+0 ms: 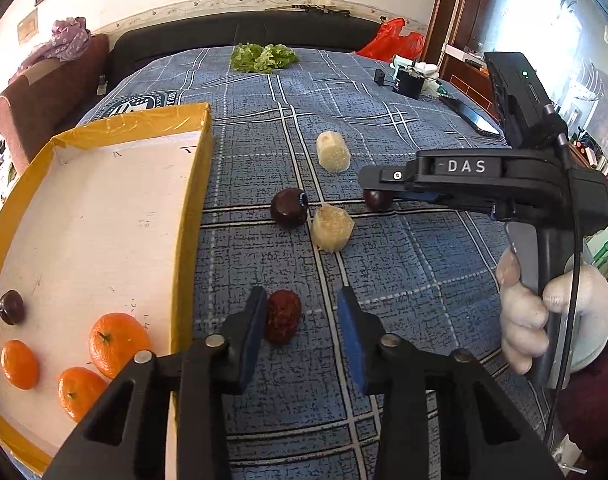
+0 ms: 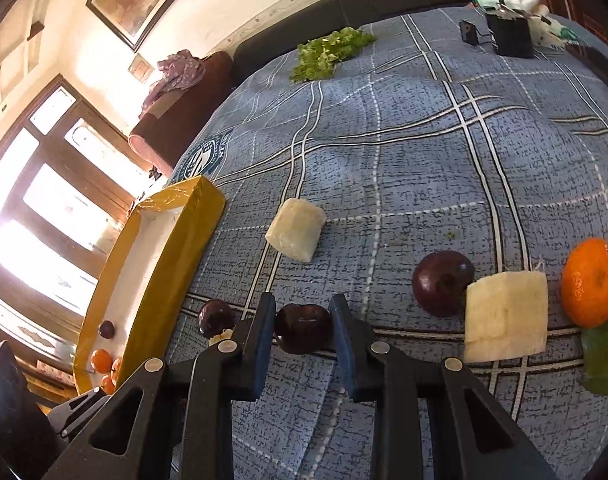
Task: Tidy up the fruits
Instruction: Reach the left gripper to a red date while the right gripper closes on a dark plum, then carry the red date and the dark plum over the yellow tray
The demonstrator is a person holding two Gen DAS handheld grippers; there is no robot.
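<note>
My left gripper (image 1: 302, 304) hangs low over the blue checked bedspread (image 1: 404, 280). A wrinkled dark red fruit (image 1: 281, 316) lies between its blue pads, against the left pad and clear of the right one, so the jaws are open. My right gripper (image 2: 302, 316) is shut on a dark plum (image 2: 302, 328), both pads pressing its sides. From the left wrist view, the right gripper (image 1: 374, 194) reaches in from the right with that plum (image 1: 378, 200), held by a white-gloved hand (image 1: 544, 312). The yellow-rimmed box (image 1: 199, 168) at left holds three oranges (image 1: 117, 342) and a small plum (image 1: 11, 307).
Loose on the bedspread: another plum (image 1: 289, 207), two pale blocks (image 1: 332, 227) (image 1: 333, 151), a third plum (image 2: 442, 282), a pale block (image 2: 506, 316), an orange (image 2: 592, 282) and a leaf (image 2: 604, 356). Lettuce (image 1: 263, 57), a black device (image 1: 408, 82) and a red bag (image 1: 392, 42) lie far back.
</note>
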